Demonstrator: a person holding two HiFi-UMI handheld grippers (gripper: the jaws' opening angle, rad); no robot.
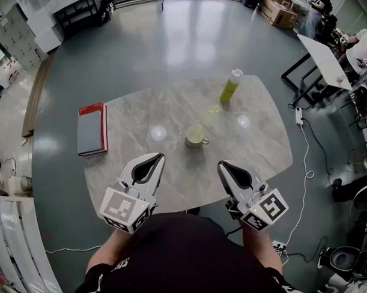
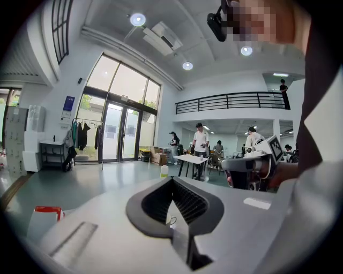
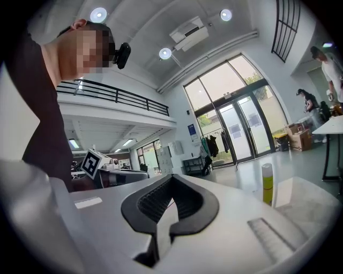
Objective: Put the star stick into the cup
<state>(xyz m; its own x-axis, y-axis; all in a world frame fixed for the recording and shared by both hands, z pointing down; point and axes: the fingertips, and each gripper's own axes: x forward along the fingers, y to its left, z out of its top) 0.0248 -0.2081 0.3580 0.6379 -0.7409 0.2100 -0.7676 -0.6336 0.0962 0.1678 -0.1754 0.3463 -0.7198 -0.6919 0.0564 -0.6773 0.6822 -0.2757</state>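
Observation:
A pale cup [image 1: 196, 136] stands near the middle of the marble table [image 1: 140, 114], with something yellow-green inside it; whether that is the star stick I cannot tell. A faint yellow mark [image 1: 213, 110] lies on the table between the cup and the bottle. My left gripper [image 1: 157, 157] hovers over the table's near edge, left of the cup, jaws shut and empty. Level with it on the other side, my right gripper [image 1: 223, 165] is also shut and empty. In the left gripper view the cup [image 2: 170, 219] shows through the gap behind the closed tips of the left gripper [image 2: 172, 179]. The right gripper [image 3: 172, 176] shows closed tips in its own view.
A yellow-green bottle [image 1: 231, 86] with a white cap stands at the table's far right, also seen as the bottle [image 3: 267, 183] and the bottle [image 2: 164, 171]. A red and grey book [image 1: 91, 128] lies at the left edge. People stand by other tables far off.

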